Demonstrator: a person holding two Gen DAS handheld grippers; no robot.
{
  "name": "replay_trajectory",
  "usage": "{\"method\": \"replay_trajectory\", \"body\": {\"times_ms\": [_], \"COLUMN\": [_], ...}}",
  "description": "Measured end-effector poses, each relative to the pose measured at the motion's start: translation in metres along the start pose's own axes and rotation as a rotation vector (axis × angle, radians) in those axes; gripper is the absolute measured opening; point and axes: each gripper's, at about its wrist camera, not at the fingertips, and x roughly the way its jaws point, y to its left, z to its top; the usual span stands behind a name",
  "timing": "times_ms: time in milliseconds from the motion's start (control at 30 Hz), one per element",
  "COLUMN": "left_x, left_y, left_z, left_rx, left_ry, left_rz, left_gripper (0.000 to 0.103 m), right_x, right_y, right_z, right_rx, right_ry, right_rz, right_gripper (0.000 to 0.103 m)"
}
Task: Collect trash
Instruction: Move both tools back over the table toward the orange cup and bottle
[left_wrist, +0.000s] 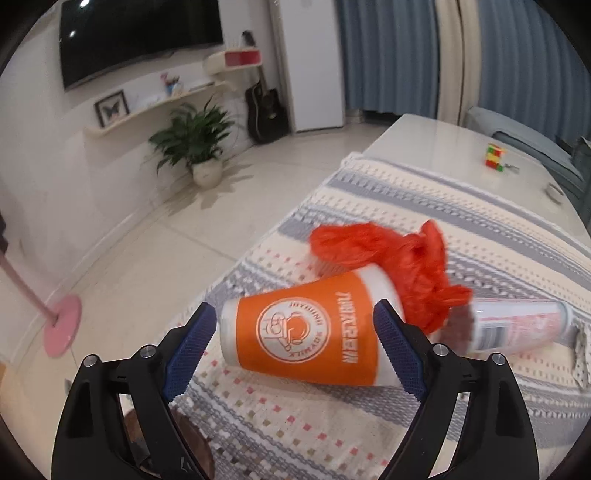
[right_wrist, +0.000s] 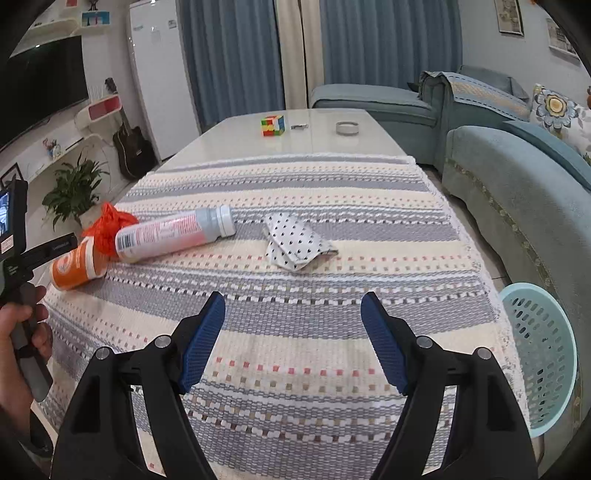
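Step in hand: the collecting is only at its start; all the trash lies on the table and nothing is gripped yet.
Left gripper (left_wrist: 295, 338): its jaws stand spread wide, one blue pad on each side of the orange-and-white paper cup (left_wrist: 310, 328). The pads do not seem to press on the cup, so it is framed but not held.
Orange-and-white paper cup: it lies on its side near the left edge of the woven striped tablecloth (right_wrist: 295, 332), with its wide mouth toward the crumpled orange plastic bag (left_wrist: 388, 258), which touches it.
Grey-and-pink plastic bottle with white cap (right_wrist: 177, 234): it lies on its side just beside the bag and the cup, its cap pointing to the middle of the table.
White dotted crumpled paper (right_wrist: 295, 242): it lies near the bottle, further to the right, apart from it.
Right gripper (right_wrist: 293, 339): its jaws are spread and empty, above bare tablecloth, well short of the dotted paper.
Light blue perforated plastic basket (right_wrist: 539, 354): it stands on the floor beside the right edge of the table, probably the place for the trash.
Next move, as a judgement: the left gripper must advance a little, close on the cup body without crushing it, and lift it free of the bag; the right one must reach forward to the paper.
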Motion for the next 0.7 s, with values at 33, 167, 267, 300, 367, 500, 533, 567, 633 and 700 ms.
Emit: {"method": "replay_trajectory", "body": {"times_ms": [33,167,267,300,367,500,533,567,633,700], "left_x": [0.003,0.009,0.014,0.015,0.018,0.028,0.029,0.029,0.029,0.029], "left_y": [0.003,0.006,0.006,0.006,0.005,0.0,-0.003,-0.008,-0.014,-0.017], "left_z": [-0.001,-0.007,-0.004,-0.004,-0.003,0.002,0.003,0.004,0.002,0.0], "left_rx": [-0.003,0.005,-0.013,-0.01,-0.001,-0.004,0.012,0.033,0.057,0.074], "left_ry": [0.005,0.012,0.033,0.032,0.037,0.083,0.089,0.1,0.104,0.096], "left_rz": [0.021,0.031,-0.001,-0.003,-0.001,-0.023,-0.033,-0.04,-0.04,-0.042], "left_gripper": [0.085,0.09,0.09,0.091,0.091,0.095,0.095,0.095,0.094,0.092], "right_x": [0.002,0.006,0.006,0.006,0.008,0.008,0.008,0.009,0.008,0.008], "right_y": [0.001,0.007,0.007,0.007,0.005,0.003,0.002,0.002,0.002,0.003], "right_z": [-0.002,-0.006,-0.004,-0.005,-0.005,-0.005,-0.005,-0.005,-0.005,-0.005], "right_rx": [-0.002,-0.023,-0.018,-0.015,-0.01,-0.001,0.001,0.003,0.004,0.0], "right_ry": [0.009,0.027,0.024,0.025,0.029,0.03,0.03,0.029,0.029,0.029], "right_rz": [0.004,0.001,0.006,0.009,0.011,0.016,0.016,0.017,0.019,0.021], "right_gripper": [0.072,0.072,0.072,0.072,0.072,0.072,0.072,0.072,0.072,0.072]}}
